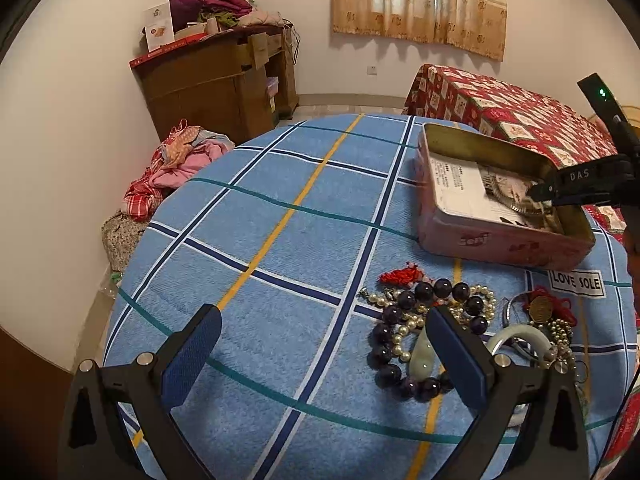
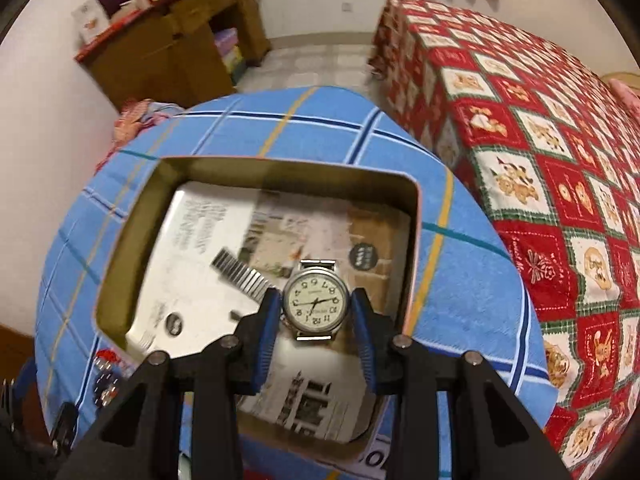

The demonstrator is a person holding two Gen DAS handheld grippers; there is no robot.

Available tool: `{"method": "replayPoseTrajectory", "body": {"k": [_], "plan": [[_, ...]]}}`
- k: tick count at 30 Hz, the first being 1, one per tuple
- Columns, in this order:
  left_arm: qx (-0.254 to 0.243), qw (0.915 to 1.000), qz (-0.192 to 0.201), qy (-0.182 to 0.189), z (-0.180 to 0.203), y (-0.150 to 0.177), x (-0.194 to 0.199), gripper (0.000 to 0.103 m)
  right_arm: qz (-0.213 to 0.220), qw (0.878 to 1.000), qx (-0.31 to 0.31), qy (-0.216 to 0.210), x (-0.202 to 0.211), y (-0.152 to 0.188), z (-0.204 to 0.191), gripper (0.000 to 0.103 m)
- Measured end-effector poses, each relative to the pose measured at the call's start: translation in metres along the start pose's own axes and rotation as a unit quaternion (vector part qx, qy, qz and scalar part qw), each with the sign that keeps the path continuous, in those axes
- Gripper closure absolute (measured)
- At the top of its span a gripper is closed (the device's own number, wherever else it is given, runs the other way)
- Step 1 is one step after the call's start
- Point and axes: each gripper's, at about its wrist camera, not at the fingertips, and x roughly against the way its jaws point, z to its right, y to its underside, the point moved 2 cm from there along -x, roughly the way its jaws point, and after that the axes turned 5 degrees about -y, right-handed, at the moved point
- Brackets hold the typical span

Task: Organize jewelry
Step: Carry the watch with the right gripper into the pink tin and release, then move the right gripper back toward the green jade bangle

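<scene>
A silver wristwatch (image 2: 316, 301) with a pale dial lies inside an open tin box (image 2: 132, 216) lined with printed paper. My right gripper (image 2: 316, 320) hovers over the box, its blue pads (image 2: 267, 332) apart on either side of the watch, with gaps showing. In the left wrist view the right gripper (image 1: 538, 192) reaches into the tin (image 1: 472, 236). My left gripper (image 1: 324, 340) is open and empty above the blue checked cloth (image 1: 280, 280). Beside it lies a jewelry pile: dark purple bead bracelet (image 1: 404, 332), pearl strands (image 1: 480, 292), jade bangle (image 1: 520, 340), red cords (image 1: 404, 274).
The cloth-covered table stands near a bed with a red patterned cover (image 2: 540, 128). A brown desk (image 1: 216, 84) piled with clothes is at the back left wall. Loose clothes (image 1: 176, 168) lie on the floor past the table's left edge.
</scene>
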Motion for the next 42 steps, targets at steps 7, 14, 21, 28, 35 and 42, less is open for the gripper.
{"method": "replayPoseTrajectory", "body": {"k": [7,14,21,28,35,42], "plan": [[0.006,1.0000,-0.004,0.004,-0.001,-0.003,-0.008,0.001,-0.013,0.999,0.040,0.017,0.010,-0.002,-0.011,0.064],[0.003,1.0000,-0.004,0.006,0.000,-0.003,-0.010,0.001,-0.036,0.998,0.034,0.026,-0.018,-0.015,-0.012,0.064],[0.002,0.9999,-0.005,0.009,0.000,-0.004,-0.011,0.001,0.015,1.000,0.025,0.011,-0.020,-0.018,-0.012,0.055],[-0.001,1.0000,-0.001,0.005,-0.002,-0.007,-0.008,0.001,0.099,0.995,-0.010,-0.004,0.026,-0.008,-0.003,0.038],[0.001,0.9999,0.009,-0.006,-0.004,-0.008,-0.002,0.001,0.153,0.986,-0.067,0.025,0.079,0.055,0.026,0.038],[-0.005,0.9999,0.016,-0.001,0.006,-0.005,0.020,0.001,0.149,0.985,-0.072,0.039,0.092,0.119,0.023,0.046]]}}
